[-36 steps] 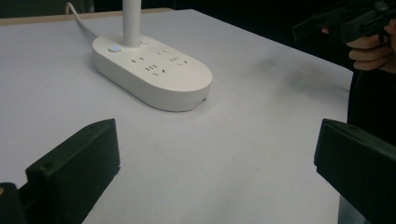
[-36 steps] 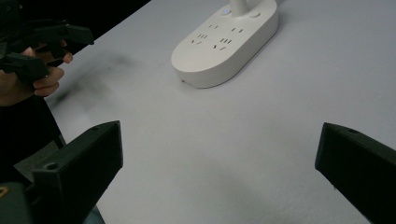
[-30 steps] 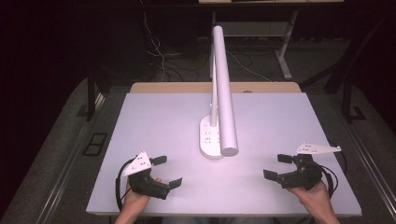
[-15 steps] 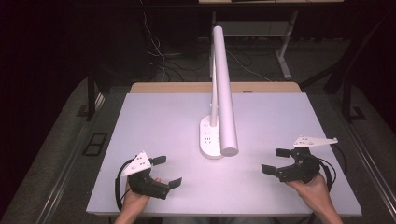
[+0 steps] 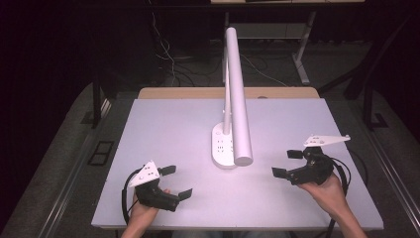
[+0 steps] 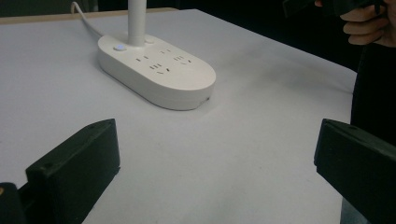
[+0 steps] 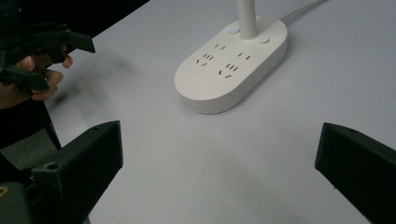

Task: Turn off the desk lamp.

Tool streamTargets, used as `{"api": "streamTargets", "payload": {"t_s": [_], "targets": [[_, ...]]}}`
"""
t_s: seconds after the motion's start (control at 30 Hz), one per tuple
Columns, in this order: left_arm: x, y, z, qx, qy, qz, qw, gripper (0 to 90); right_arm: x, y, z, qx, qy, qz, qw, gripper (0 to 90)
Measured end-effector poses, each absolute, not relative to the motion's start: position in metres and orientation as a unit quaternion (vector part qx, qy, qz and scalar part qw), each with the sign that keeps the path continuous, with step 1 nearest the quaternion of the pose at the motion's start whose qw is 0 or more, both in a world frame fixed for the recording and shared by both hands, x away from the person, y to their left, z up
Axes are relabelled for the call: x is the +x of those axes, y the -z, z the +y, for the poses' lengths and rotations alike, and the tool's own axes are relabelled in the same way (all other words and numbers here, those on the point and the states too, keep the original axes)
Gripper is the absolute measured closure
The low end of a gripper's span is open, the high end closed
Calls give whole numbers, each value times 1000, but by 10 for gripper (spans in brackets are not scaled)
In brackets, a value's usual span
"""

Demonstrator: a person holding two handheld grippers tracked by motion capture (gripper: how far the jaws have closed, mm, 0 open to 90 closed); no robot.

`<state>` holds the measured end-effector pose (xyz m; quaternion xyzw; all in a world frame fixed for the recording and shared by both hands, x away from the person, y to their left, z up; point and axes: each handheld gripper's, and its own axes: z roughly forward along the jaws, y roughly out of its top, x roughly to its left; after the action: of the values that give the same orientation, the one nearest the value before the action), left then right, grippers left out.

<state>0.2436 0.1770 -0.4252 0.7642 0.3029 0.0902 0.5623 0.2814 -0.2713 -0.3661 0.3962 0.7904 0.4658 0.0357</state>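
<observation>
High view looks down from above the near edge, facing 12 o'clock. Both gripper views sit low, close, sharing the lamp base [image 6: 156,70] [image 7: 231,63] w/ it.

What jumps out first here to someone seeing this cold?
The white lamp mid-table: its long bar head reaches toward the person over an oval base with sockets, and a small button on the base glows in both gripper views. Next, the two black tongs at the near edge, left and right, both open and holding nothing, flanking the base on the pale table.
</observation>
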Motion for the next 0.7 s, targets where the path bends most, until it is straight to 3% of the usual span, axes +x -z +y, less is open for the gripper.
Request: {"api": "streamTargets", "payload": {"t_s": [0.7], "targets": [[244,425,177,763,-89,303,564,0,317,347,-248,376,-445,812,41,8]]}}
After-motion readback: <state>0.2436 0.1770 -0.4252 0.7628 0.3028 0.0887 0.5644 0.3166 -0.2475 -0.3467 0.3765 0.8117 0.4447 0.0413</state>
